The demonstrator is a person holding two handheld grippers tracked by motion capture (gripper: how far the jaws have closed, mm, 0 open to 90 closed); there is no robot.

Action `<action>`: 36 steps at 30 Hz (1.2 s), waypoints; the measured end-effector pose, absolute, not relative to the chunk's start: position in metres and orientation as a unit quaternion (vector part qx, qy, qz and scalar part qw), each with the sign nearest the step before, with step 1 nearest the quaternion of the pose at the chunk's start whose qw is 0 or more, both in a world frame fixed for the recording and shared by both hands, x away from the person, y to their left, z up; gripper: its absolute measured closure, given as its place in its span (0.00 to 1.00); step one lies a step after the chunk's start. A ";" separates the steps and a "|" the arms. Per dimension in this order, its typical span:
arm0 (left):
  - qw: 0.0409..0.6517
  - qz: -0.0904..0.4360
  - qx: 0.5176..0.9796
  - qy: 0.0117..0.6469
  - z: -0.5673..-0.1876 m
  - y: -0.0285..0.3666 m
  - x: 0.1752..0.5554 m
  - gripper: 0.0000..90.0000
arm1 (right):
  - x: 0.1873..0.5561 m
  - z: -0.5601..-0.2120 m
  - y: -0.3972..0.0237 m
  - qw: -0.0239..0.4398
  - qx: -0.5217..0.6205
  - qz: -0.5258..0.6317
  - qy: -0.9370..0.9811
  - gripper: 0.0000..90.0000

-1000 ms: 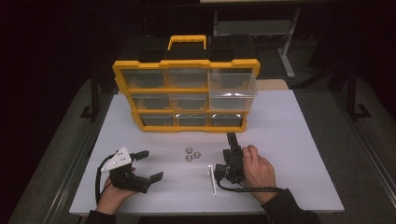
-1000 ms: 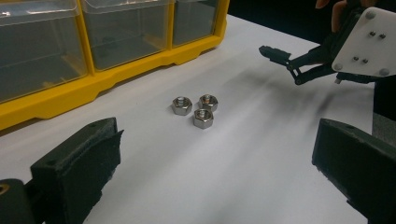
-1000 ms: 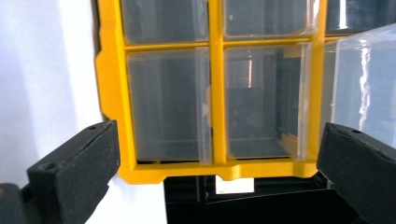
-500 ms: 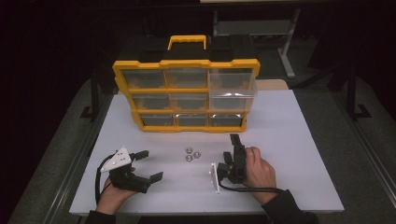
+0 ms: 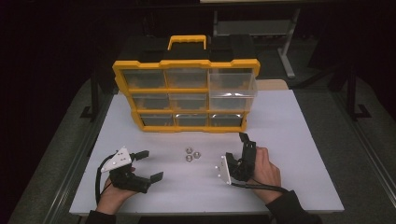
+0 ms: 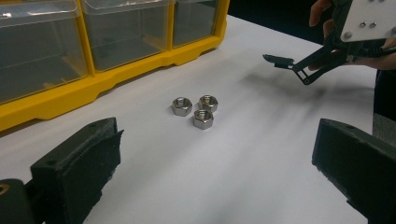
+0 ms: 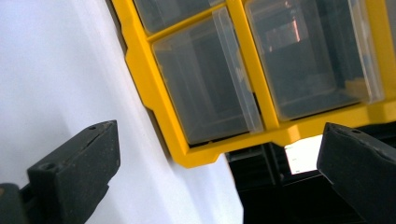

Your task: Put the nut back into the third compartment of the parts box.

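So we've got three hex nuts [image 5: 192,154] sitting loose in a tight cluster on the white table [image 5: 303,140], between our two grippers and in front of the yellow organizer [image 5: 187,95]. Left gripper [image 5: 146,164] is wide open and empty, aimed at them; right gripper [image 5: 238,148] is wide open too, tipped on its side. Our worry: since the nuts touch, closing on one could easily knock the others rolling
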State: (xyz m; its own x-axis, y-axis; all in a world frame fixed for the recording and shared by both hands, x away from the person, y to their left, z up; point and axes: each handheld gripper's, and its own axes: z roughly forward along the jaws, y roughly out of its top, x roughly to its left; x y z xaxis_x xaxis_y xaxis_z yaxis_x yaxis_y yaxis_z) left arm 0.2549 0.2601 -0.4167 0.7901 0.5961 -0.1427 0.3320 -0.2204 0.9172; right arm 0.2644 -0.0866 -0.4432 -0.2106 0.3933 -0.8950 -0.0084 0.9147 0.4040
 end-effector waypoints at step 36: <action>0.545 0.118 0.774 0.299 -0.416 0.259 0.254 0.01 | 0.280 -0.421 -0.135 0.398 0.336 0.334 0.785 0.00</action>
